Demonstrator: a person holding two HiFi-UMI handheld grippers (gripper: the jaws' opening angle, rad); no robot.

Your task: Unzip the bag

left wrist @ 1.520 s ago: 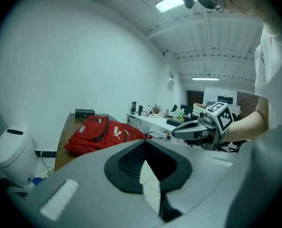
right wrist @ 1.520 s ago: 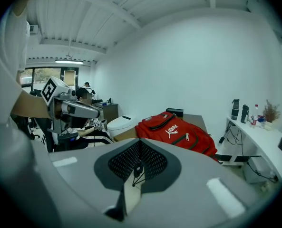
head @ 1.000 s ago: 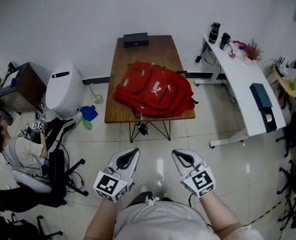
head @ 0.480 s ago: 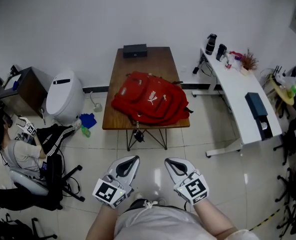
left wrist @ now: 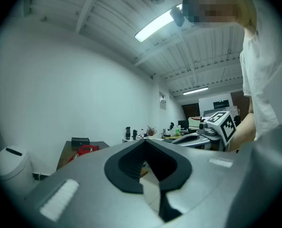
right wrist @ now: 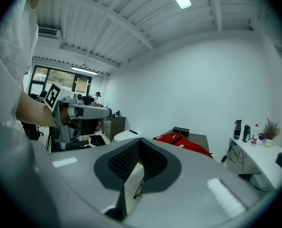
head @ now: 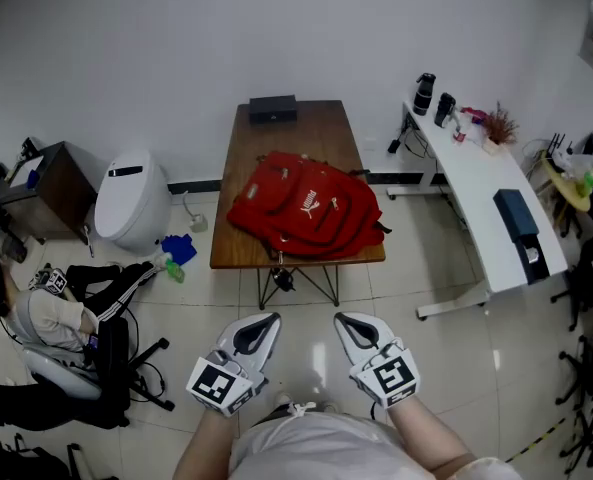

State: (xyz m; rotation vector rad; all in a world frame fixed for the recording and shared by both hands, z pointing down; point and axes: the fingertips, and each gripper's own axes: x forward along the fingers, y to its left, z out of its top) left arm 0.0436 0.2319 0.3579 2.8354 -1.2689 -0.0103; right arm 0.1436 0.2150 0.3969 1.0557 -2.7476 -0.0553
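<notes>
The left gripper [head: 260,322] and right gripper [head: 348,321] are held low, side by side, each with its jaws closed together on nothing. Open tiled floor [head: 306,303] lies between them and the wooden table [head: 321,133]. The red bag [head: 306,203] lies across the table's near half, reaching its front edge. A black box [head: 273,109] sits at the far end by the wall. A seated person [head: 51,313] and a white bin [head: 131,198] crowd the left. A white desk [head: 481,183] lines the right, with floor between it and the table.
</notes>
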